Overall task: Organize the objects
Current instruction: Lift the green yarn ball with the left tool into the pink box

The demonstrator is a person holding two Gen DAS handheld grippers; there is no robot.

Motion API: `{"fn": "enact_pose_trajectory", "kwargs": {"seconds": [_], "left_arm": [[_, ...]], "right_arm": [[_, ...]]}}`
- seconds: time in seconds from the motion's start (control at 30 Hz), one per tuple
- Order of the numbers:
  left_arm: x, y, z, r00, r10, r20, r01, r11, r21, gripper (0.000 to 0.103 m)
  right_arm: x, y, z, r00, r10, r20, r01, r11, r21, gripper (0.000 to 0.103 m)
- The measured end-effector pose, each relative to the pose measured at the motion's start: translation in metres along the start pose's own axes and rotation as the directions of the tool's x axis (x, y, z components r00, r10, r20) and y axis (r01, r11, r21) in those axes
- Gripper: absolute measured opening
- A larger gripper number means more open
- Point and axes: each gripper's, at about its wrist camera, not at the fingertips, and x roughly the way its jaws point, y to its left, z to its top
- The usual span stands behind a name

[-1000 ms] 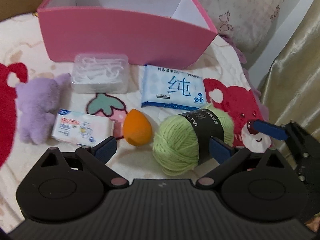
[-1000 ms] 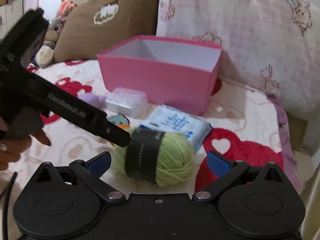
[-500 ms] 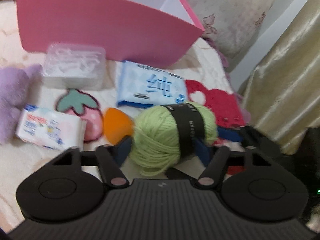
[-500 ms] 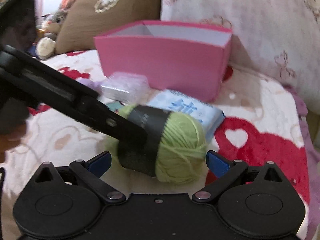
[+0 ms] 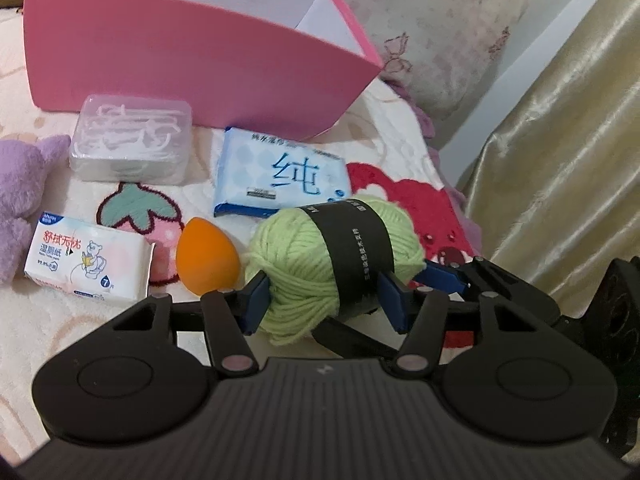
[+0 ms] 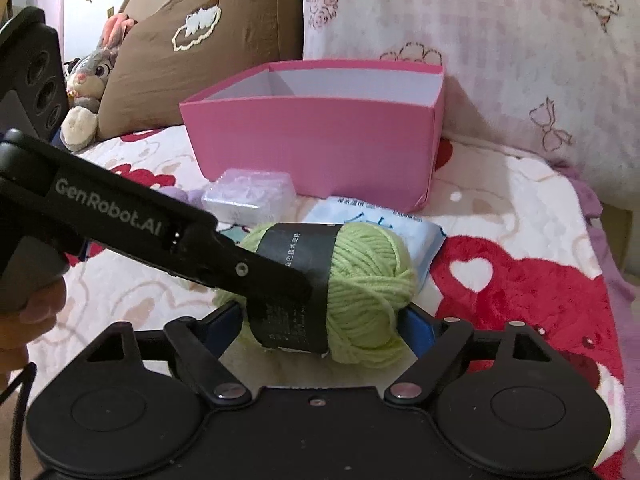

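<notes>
Left wrist view: left claw (image 5: pixel 324 300) has just closed onto the yarn (image 5: pixel 336 260) on the bed, right claw (image 6: pixel 320 320) closing around it too, box (image 5: pixel 192 68) empty, everything left to stow.

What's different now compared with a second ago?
Both grippers have just been closing around the green yarn ball: the left gripper now squeezes its sides, and the right gripper brackets it too. The pink box, packets and sponge haven't moved.
</notes>
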Motion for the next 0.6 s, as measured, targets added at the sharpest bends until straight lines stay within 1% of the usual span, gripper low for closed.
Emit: {"fn": "enact_pose_trajectory", "kwargs": {"seconds": [0.2, 0.33, 0.5, 0.6], "left_arm": [[-0.032, -0.020, 0.005, 0.999, -0.005, 0.033, 0.002, 0.997, 0.081, 0.056], [-0.058, -0.031, 0.015, 0.999, -0.003, 0.047, -0.002, 0.994, 0.111, 0.056], [-0.093, -0.041, 0.038, 0.997, -0.009, 0.077, 0.001, 0.994, 0.108, 0.056], [-0.114, -0.045, 0.054, 0.994, -0.006, 0.109, -0.004, 0.995, 0.096, 0.056]], "right_arm": [[-0.024, 0.014, 0.014, 0.999, -0.030, 0.033, 0.031, 0.999, -0.028, 0.087], [-0.043, 0.028, 0.032, 0.997, -0.051, 0.059, 0.055, 0.996, -0.065, 0.087], [-0.064, 0.045, 0.065, 0.994, -0.069, 0.086, 0.081, 0.987, -0.137, 0.086], [-0.076, 0.051, 0.090, 0.994, -0.060, 0.094, 0.073, 0.987, -0.142, 0.082]]}}
